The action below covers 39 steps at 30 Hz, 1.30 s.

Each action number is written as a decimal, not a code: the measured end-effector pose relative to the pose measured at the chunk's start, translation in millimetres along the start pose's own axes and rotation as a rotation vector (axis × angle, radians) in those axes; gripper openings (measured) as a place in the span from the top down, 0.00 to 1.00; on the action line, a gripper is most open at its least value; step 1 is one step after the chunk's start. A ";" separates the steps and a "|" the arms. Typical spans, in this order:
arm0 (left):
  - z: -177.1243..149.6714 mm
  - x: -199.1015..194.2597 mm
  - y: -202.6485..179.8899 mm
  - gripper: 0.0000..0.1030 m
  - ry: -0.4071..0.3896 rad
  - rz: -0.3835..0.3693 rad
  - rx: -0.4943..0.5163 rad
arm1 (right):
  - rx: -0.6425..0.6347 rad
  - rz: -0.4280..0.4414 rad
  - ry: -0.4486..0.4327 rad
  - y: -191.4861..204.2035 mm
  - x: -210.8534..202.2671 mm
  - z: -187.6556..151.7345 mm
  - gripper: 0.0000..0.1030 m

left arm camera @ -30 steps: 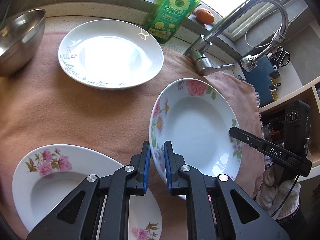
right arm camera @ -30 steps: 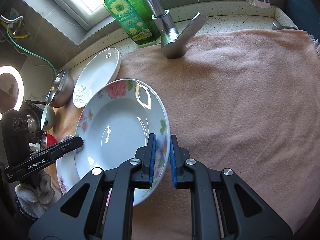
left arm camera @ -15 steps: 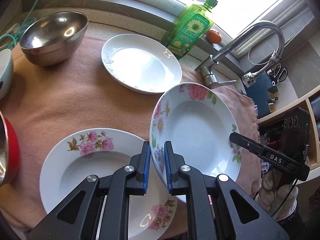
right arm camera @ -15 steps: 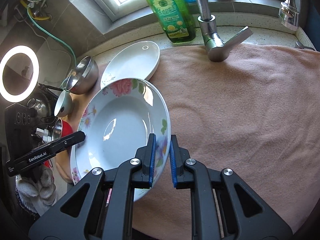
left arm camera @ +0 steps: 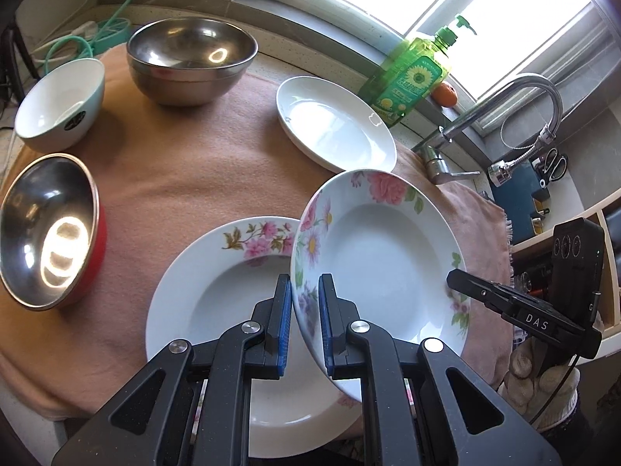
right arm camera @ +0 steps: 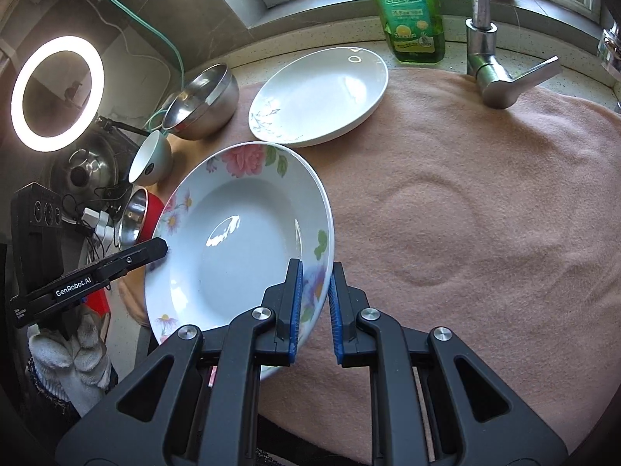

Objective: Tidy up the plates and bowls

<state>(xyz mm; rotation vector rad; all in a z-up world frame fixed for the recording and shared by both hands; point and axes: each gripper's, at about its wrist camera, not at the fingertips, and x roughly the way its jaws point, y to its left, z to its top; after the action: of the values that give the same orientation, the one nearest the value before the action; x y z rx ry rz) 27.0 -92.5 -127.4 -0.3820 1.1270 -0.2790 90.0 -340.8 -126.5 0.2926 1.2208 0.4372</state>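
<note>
we grip the floral plate (left arm camera: 388, 264) by opposite rims, our left gripper (left arm camera: 304, 326) and right gripper (right arm camera: 314, 310) each with fingers closed on its edge, holding it tilted above the pink towel (right arm camera: 485, 194). a second floral plate (left arm camera: 217, 291) lies just below on the left, with the white plate (left arm camera: 333, 132) farther off and three bowls (left arm camera: 190, 58) at the far left.

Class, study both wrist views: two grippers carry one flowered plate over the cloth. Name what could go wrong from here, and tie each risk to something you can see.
1. Each gripper pinches only the rim of the raised flowered plate: left gripper, right gripper. If the hands drift apart, it may slip.
2. It hangs tilted above the flowered plate on the cloth; lowering it unevenly could chip both rims.
</note>
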 end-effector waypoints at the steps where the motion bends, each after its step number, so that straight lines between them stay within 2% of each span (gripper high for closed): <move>1: -2.5 -2.2 4.1 0.89 0.000 0.004 -0.008 | -0.012 0.001 0.006 5.1 2.9 -1.6 0.87; 18: -31.0 -10.4 52.5 0.89 0.024 0.063 -0.114 | -0.096 0.023 0.115 40.8 42.9 -19.4 0.87; 39: -34.5 1.6 60.9 0.89 0.056 0.104 -0.090 | -0.147 -0.030 0.156 49.3 59.2 -24.0 0.85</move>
<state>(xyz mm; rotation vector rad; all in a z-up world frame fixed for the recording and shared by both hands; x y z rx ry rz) -2.4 -43.6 -168.0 -0.3958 1.2134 -0.1486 75.4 -269.8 -161.9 0.1157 1.3362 0.5280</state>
